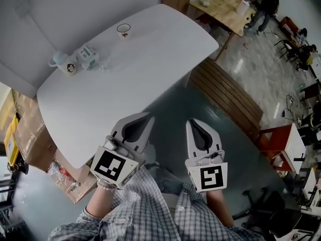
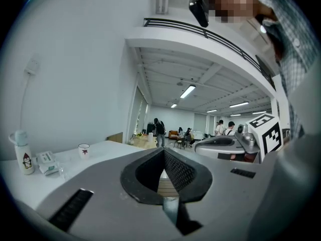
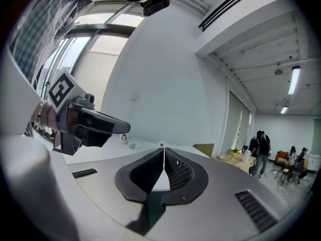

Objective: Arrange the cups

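Two grey tools, the left hand-held gripper [image 1: 146, 119] and right hand-held gripper [image 1: 194, 124], have jaws together, empty, by a white counter [image 1: 125, 84] bearing a small white red-leaf-printed cup [image 1: 123, 30].

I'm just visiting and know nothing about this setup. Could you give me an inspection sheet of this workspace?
Surface: white table, rounded corners.
Job's things: white cup with a red leaf, far side; penguin-print lidded cup at the left end.
Clutter: tissue pack beside the penguin-print lidded cup.
Grippers: left gripper and right gripper both shut, empty, near the table's near edge.
Cables: one cable on the floor, right.
Surroundings: wooden bench, cardboard boxes, people at a far desk.
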Demonstrator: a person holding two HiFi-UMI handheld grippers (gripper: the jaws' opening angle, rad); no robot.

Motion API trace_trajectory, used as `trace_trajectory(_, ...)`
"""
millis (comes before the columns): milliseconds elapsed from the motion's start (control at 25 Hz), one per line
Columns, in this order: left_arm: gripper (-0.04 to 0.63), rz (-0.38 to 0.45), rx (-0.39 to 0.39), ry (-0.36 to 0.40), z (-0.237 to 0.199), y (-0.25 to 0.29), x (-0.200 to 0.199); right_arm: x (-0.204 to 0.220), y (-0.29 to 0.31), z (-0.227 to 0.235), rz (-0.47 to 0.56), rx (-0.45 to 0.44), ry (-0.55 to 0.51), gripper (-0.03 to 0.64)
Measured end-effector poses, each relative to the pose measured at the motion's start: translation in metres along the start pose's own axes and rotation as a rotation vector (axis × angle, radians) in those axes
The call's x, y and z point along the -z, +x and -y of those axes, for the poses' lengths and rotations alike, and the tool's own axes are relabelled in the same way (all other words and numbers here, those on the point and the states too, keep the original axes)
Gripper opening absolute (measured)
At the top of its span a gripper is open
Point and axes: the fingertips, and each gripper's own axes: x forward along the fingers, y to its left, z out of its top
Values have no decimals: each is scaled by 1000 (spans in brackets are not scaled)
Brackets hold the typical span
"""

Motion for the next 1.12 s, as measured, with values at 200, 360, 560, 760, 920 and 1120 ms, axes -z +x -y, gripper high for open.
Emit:
trace_trajectory(200, 8, 16, 19, -5, -21, 33, -10, -7, 31, 19, -5, 3, -64, 23)
trace_trajectory(360, 8, 22, 17, 8, -48, 52, -20, -21, 61, 29, 18, 6, -95, 23)
trace_trajectory(560, 8, 12, -8, 12, -91, 67, -28, -31, 105, 37, 19, -5, -99, 23)
trace_trajectory(760, 8, 25, -42, 13, -128, 76, -38, -42, 145, 38, 32, -38, -78, 23)
trace_trajectory(920, 8, 36, -74, 17, -157, 75, -41, -52, 177, 29, 57, -76, -90, 23)
trace_trajectory(1120, 8, 30, -121, 12, -187, 70, -34, -55, 205, 11, 57, -135, -85, 23)
